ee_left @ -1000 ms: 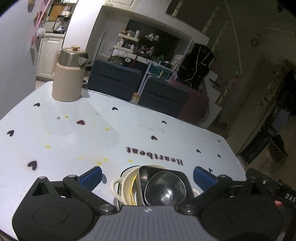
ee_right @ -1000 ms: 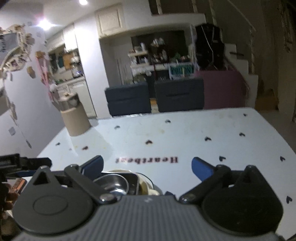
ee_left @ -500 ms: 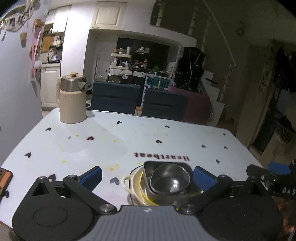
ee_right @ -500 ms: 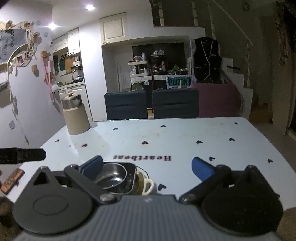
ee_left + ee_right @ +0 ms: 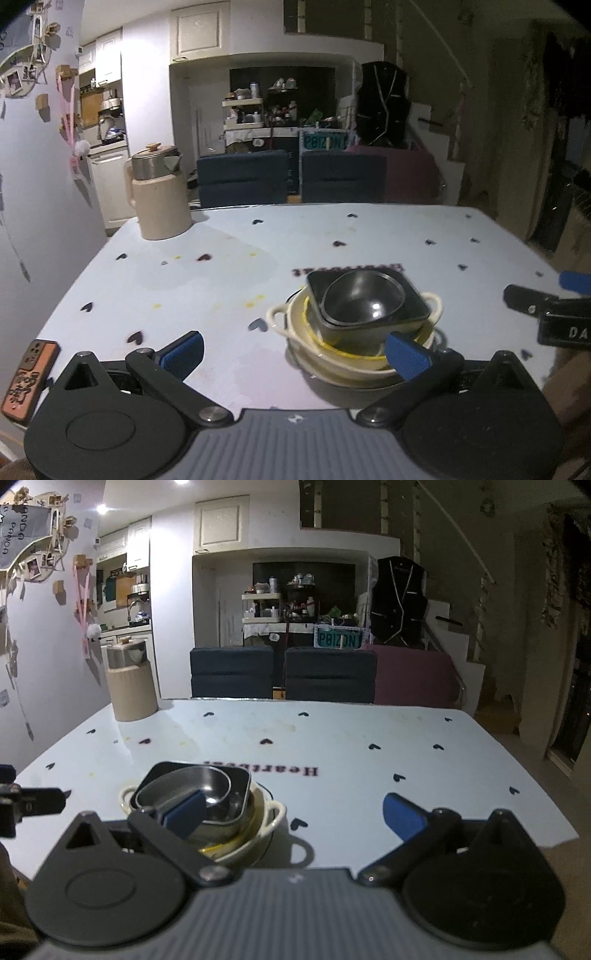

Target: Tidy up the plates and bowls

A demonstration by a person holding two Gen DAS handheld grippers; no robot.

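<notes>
Heart-printed tablecloth (image 5: pixel 229 280) is seen under a nested stack (image 5: pixel 354 325) at lower centre-right of the left view: round steel bowl (image 5: pixel 364 301) in a square dish, in a cream handled bowl. The left gripper (image 5: pixel 293 352) and right gripper (image 5: pixel 293 812) are spread wide, empty. If knocked, the loosely nested stack could be tipped.

Dim room, ceiling spotlights (image 5: pixel 181 482) glaring top left, dark right side, fisheye-bent edges, slight blur
</notes>
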